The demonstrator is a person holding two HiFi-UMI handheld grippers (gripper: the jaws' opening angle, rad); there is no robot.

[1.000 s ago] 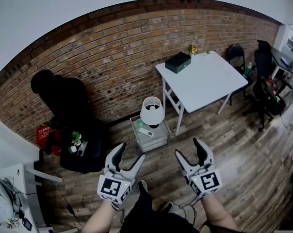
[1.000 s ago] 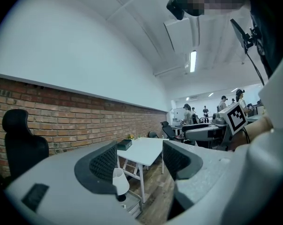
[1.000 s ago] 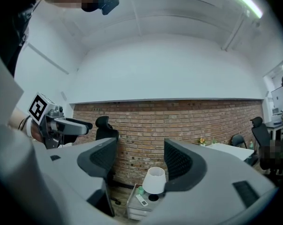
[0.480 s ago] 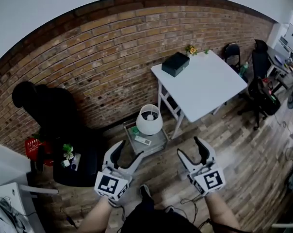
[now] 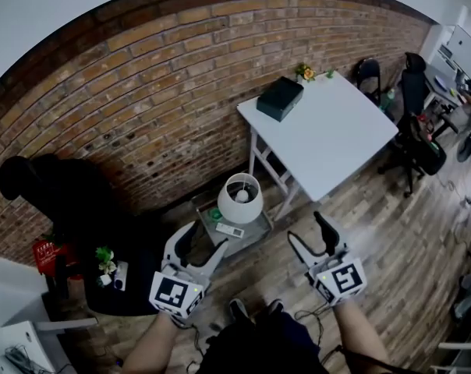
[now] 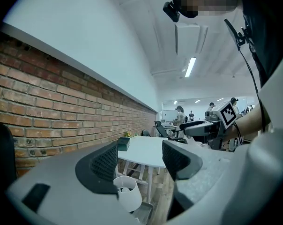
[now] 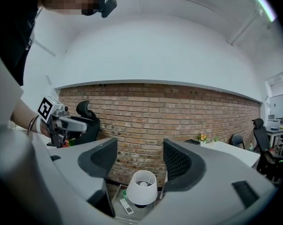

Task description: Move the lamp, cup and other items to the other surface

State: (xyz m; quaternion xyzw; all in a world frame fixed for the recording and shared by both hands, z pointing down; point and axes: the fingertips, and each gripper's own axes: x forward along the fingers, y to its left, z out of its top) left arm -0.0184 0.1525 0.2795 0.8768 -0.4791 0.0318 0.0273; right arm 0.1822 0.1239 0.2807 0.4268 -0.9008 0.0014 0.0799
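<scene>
A lamp with a white shade stands on a low grey side table against the brick wall. Beside it lie a green cup and a white remote. My left gripper and right gripper hover open and empty just short of that table, one on each side. In the left gripper view the lamp sits low between the jaws of my left gripper. The right gripper view frames the lamp, cup and remote between the jaws of my right gripper.
A white table stands to the right of the lamp, with a black box and small flowers at its far edge. A black office chair and a potted plant are at the left. More chairs stand at the right.
Both grippers have moved forward toward the lamp's side table, which now lies closer and lower in the head view. Their jaws stay open and empty.
</scene>
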